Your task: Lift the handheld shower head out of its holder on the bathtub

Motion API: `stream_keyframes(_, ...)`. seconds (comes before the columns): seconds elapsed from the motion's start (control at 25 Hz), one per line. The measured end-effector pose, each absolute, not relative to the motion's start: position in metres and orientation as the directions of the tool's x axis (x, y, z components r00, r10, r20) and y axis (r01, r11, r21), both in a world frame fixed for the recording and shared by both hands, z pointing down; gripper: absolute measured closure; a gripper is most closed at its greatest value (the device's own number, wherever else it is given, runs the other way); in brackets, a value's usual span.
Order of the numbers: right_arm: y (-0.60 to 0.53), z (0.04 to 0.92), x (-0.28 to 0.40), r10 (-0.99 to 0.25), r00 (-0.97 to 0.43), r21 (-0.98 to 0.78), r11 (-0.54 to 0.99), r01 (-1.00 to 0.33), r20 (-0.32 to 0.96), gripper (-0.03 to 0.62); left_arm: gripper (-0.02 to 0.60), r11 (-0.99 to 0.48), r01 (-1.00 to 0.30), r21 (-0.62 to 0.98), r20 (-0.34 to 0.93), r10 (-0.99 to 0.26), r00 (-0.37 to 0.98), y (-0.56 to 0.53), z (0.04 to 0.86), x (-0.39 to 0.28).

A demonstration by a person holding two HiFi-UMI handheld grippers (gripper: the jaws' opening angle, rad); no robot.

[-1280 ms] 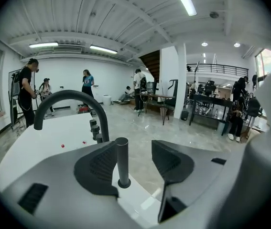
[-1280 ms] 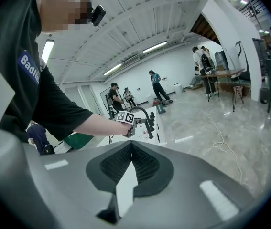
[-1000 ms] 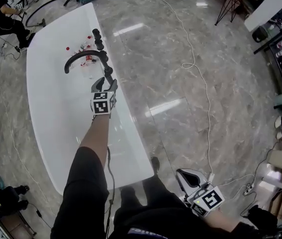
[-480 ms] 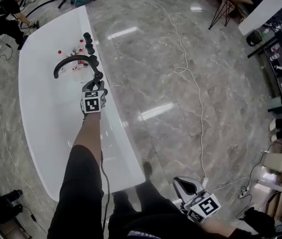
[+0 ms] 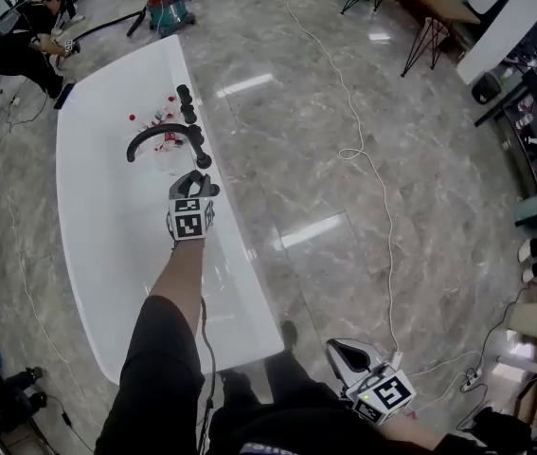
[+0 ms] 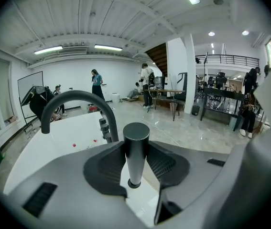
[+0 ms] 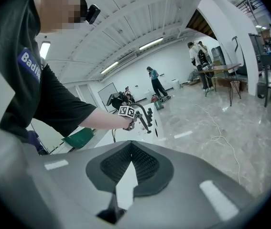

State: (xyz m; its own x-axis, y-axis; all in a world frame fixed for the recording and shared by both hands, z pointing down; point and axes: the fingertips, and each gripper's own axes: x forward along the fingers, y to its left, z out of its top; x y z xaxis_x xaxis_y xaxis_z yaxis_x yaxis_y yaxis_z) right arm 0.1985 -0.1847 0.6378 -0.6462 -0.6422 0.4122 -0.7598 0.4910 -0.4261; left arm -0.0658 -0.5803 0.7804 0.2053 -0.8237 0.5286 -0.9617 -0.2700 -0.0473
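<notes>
Black is the colour to follow here: the black cylindrical handheld shower head [image 6: 136,151] now stands upright between the jaws of your left tongs [image 5: 196,186]. Its lower end hangs free in the air above the rim of the white bathtub [image 5: 98,254].

A second ago those tongs gaped wide around it while it still sat at the rim. Since then they have closed as far as the cylinder's width allows, with both ribbed pads pressed on its sides. Your hand has also come up and drawn back a little from the fittings.

So I judge the grip made and the lift begun, with the shower head already clear of its holder. I cannot pick that holder out for certain among the dark fittings on the tub's long edge.

The black arched spout [image 6: 78,96] and the row of black knobs [image 6: 105,128] stand further along that same edge, apart from your tongs. A few small red objects [image 6: 74,145] lie inside the tub.

What remains, as I read it, is only to carry the shower head well away from the rim without loosening your hold.

Your right tongs [image 7: 129,149] hang low at your side over the grey marble floor [image 5: 344,159]. Their jaws are together with nothing in them, well apart from the tub, just as they were before.
</notes>
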Motion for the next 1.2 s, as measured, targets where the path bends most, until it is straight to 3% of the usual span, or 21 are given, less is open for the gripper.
stream_keyframes(0.64, -0.142, 0.564, 0.123, -0.600, -0.746, -0.374, 0.647, -0.665, 0.289, 0.592, 0.446, -0.338, -0.941, -0.024, 0.370, -0.877, 0.306, -0.452, 0.644, -0.089)
stream_keyframes(1.2, -0.105, 0.527, 0.069, -0.580, -0.780, -0.353, 0.697, -0.625, 0.236, 0.592, 0.446, -0.446, -0.895, -0.024, 0.320, -0.851, 0.415, -0.316, 0.580, -0.102)
